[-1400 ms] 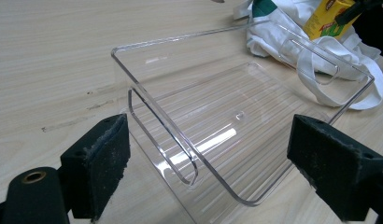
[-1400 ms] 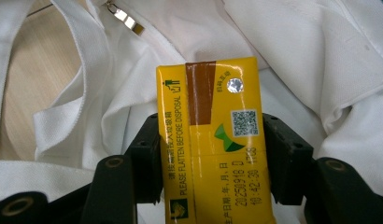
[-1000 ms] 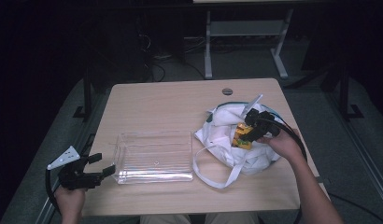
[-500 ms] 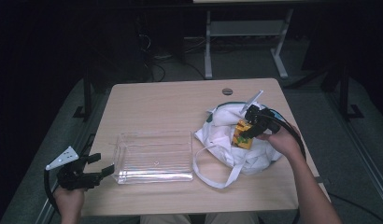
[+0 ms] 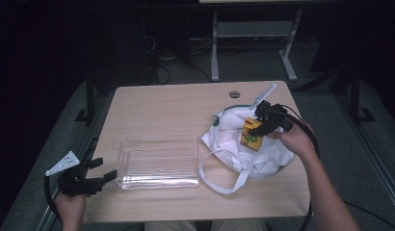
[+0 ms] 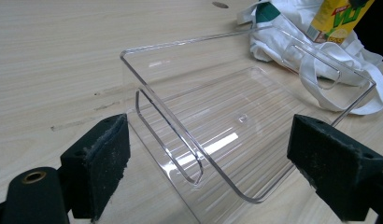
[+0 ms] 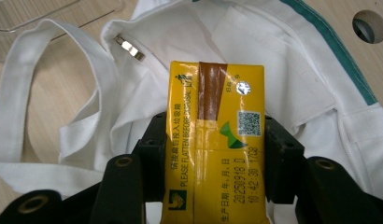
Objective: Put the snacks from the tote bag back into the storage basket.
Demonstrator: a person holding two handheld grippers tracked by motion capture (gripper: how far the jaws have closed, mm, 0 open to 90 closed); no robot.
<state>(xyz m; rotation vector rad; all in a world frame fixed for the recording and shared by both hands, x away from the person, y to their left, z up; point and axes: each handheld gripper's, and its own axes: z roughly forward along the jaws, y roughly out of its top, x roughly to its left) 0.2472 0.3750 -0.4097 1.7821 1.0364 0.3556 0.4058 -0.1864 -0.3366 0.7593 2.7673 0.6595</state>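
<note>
Seen from the high view, a person sat at a light wooden table (image 5: 171, 110), a gripper in each hand. The right gripper (image 5: 261, 126) was clamped on a yellow drink carton (image 5: 251, 134), holding it just above the open mouth of a white cloth bag (image 5: 234, 144) with green trim that lay crumpled on the table's right half. One of the bag's white handles (image 5: 219, 180) looped out toward the near edge. A clear plastic tray (image 5: 158, 161) sat empty just beside the bag, to its left. The left gripper (image 5: 97, 172) rested at the table's near left corner, its jaws spread and holding nothing, close to the tray's left end. A round cable hole (image 5: 234, 94) marked the tabletop beyond the bag.

In the left gripper view, the two black foam-faced jaws stood wide apart on either side of the clear plastic tray (image 6: 236, 121), not touching it. Beyond the tray lay the white cloth bag (image 6: 301, 42), with the yellow drink carton (image 6: 341, 18) above it.

In the right gripper view, the jaws pressed both sides of the yellow drink carton (image 7: 215, 140), which showed a brown strip, a QR code and the printed words "PLEASE FLATTEN BEFORE". Under it spread the white cloth bag (image 7: 283, 56), a metal snap (image 7: 129, 47) on its inner rim. The cable hole (image 7: 369, 25) showed at upper right.
</note>
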